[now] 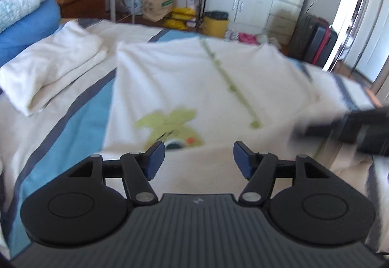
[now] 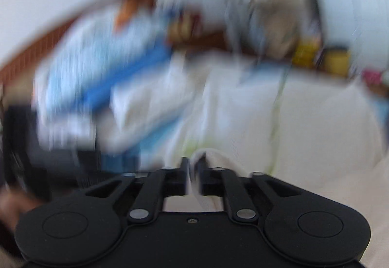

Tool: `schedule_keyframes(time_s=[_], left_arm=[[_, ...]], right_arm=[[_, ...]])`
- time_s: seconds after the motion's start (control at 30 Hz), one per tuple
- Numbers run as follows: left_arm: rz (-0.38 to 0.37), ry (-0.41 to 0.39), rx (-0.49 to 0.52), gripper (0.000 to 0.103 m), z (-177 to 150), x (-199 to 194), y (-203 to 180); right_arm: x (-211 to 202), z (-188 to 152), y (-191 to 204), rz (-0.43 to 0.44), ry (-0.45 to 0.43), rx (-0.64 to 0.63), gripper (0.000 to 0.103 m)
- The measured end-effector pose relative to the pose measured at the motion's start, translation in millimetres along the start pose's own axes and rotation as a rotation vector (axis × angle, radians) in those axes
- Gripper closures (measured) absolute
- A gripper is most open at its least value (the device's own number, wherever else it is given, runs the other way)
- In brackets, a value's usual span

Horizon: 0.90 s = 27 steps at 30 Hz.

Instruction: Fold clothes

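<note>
No readable text anywhere. Paper bag (image 1: 159, 0) by the far wall: green label strip plus faint print, too small and blurred to read. Left gripper (image 1: 198, 158) body: small pale logo mark at centre, not legible as letters. White garment (image 1: 194, 88) on the bed: green appliqué picture and green stitched line only, no lettering. Right wrist view: heavy motion blur, nothing legible.
</note>
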<state>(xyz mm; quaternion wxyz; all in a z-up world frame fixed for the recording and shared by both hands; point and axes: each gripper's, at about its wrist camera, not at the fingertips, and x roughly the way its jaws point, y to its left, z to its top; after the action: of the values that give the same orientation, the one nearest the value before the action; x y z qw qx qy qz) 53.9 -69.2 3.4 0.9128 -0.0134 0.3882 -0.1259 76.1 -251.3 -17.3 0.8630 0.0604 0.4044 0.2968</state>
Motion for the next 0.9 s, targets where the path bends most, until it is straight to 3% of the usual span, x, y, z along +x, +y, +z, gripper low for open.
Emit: schedule_keyframes(time_s=[0.1, 0.13, 0.2, 0.23, 0.33, 0.47, 0.6, 0.67, 0.73, 0.83, 0.9], left_arm=[[0.007, 0.002, 0.008, 0.041, -18.9, 0.0, 13.4], [0.002, 0.000, 0.009, 0.041, -25.1, -0.5, 16.4], [-0.028, -0.001, -0.009, 0.041, -34.7, 2.7, 18.2], [-0.046, 0.000, -0.020, 0.041, -38.7, 4.6, 18.4], [-0.117, -0.005, -0.056, 0.041, -41.8, 10.7, 8.0], [-0.137, 0.006, 0.003, 0.040, -46.0, 17.2, -19.3], [-0.125, 0.052, 0.077, 0.035, -50.0, 29.5, -43.5], [-0.119, 0.076, 0.114, 0.033, -51.9, 35.7, -55.5], [-0.113, 0.099, 0.151, 0.020, -53.9, 41.9, -67.6], [-0.104, 0.133, 0.207, 0.019, -56.9, 51.1, -85.7], [-0.099, 0.151, 0.233, 0.019, -58.7, 56.4, -95.1]], right_arm=[[6.8, -10.8, -33.0, 0.120, 0.137, 0.154, 0.083], [-0.4, -14.4, -44.2, 0.145, 0.143, 0.209, 0.081], [-36.6, -18.8, -73.1, 0.141, 0.050, 0.316, 0.068], [-53.9, -19.9, -88.4, 0.110, 0.000, 0.361, 0.056], [-94.5, -29.7, -124.0, -0.135, -0.106, 0.402, 0.055], [-106.4, -51.1, -153.7, -0.365, -0.016, 0.466, 0.055], [-107.0, -64.7, -171.9, -0.464, 0.064, 0.531, 0.055], [-104.0, -69.0, -181.9, -0.476, 0.081, 0.574, 0.055], [-101.5, -72.2, -195.2, -0.439, 0.096, 0.638, 0.055], [-109.9, -75.5, -210.7, -0.368, 0.049, 0.769, 0.054], [-118.2, -78.2, -208.8, -0.341, 0.011, 0.790, 0.049]])
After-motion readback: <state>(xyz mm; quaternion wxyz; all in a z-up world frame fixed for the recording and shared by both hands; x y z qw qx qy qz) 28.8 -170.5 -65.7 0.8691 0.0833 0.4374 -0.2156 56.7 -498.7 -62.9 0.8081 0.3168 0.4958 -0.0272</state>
